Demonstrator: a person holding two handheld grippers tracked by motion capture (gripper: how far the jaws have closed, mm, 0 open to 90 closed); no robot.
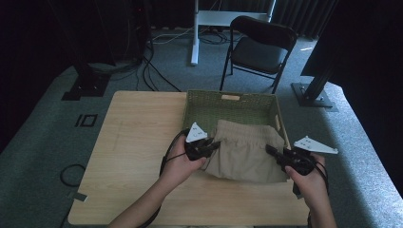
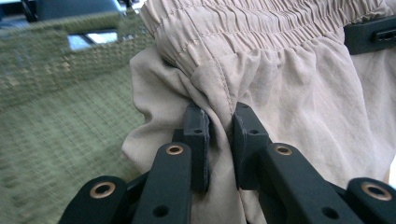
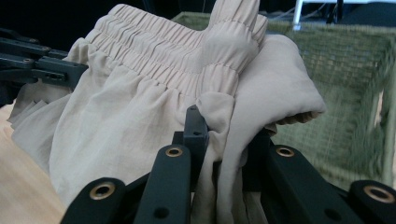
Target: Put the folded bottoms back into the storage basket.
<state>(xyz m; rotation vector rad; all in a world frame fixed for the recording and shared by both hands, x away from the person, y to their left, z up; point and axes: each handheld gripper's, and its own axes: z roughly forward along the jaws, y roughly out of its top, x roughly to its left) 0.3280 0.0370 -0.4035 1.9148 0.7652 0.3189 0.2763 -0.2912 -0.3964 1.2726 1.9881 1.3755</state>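
A folded beige garment [image 1: 244, 152] with a gathered elastic waistband is being held partly inside a green woven basket [image 1: 209, 102], its near edge hanging out over the wooden table [image 1: 138, 142]. The basket is sitting at the far middle of the table.

The left gripper [image 1: 213, 145] is being pressed onto the garment's left side. In the left gripper view, a fold of beige cloth [image 2: 219, 100] just below the waistband is being pinched between the two black jaws, which are nearly closed on it. The basket wall [image 2: 56, 56] is seen beside it.

The right gripper [image 1: 271, 150] is being held at the garment's right side. In the right gripper view, bunched fabric [image 3: 219, 121] is being clamped between its jaws, and the other gripper [image 3: 42, 65] is seen touching the far edge of the cloth.

Behind the table, a black folding chair [image 1: 259, 45] is standing on grey carpet.
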